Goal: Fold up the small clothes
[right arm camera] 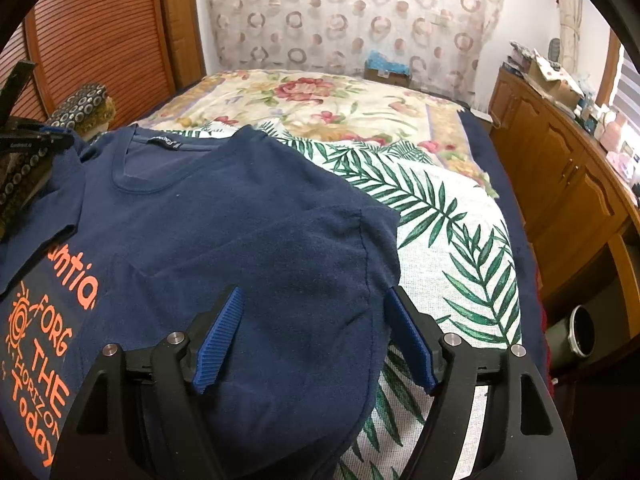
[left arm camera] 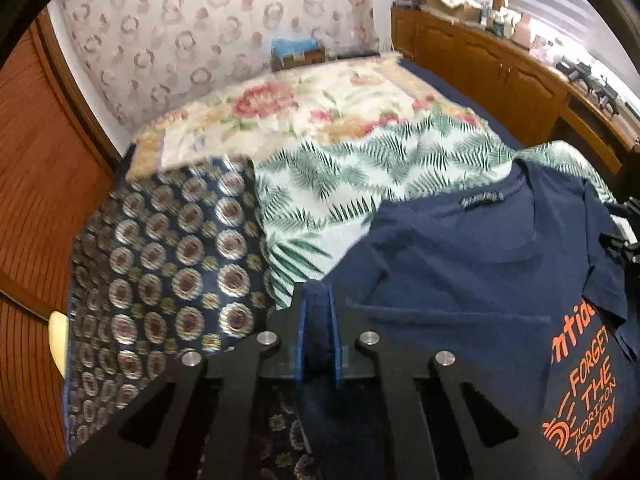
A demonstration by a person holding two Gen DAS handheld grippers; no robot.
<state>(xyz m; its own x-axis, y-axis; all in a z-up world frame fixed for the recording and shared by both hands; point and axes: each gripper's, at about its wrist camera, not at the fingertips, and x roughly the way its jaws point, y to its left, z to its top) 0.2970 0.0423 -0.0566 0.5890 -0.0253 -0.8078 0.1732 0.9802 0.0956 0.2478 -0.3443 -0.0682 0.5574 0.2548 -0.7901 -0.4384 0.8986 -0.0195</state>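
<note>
Presently the left gripper point(left arm camera: 318, 300) is pinched tight, seemingly on the near edge of the navy T-shirt point(left arm camera: 460, 264), while the right gripper point(right arm camera: 314, 322) stands wide, empty, astride a sleeve point(right arm camera: 320, 264) doubled inward. Beyond both, the shirt lies on a palm-print cloth point(right arm camera: 448, 240); next, judged: draw the left side across.

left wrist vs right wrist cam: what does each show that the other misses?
Left wrist only: the left gripper from behind, jaws shut on the navy T-shirt edge, and the wide spread of medallion-print cloth beside it.
Right wrist only: the right gripper, jaws open over the folded sleeve without pinching it, and a dark pot on the floor by the cabinet.
Both: the T-shirt with orange print, the palm-leaf sheet, the floral blanket, the wooden cabinet.
</note>
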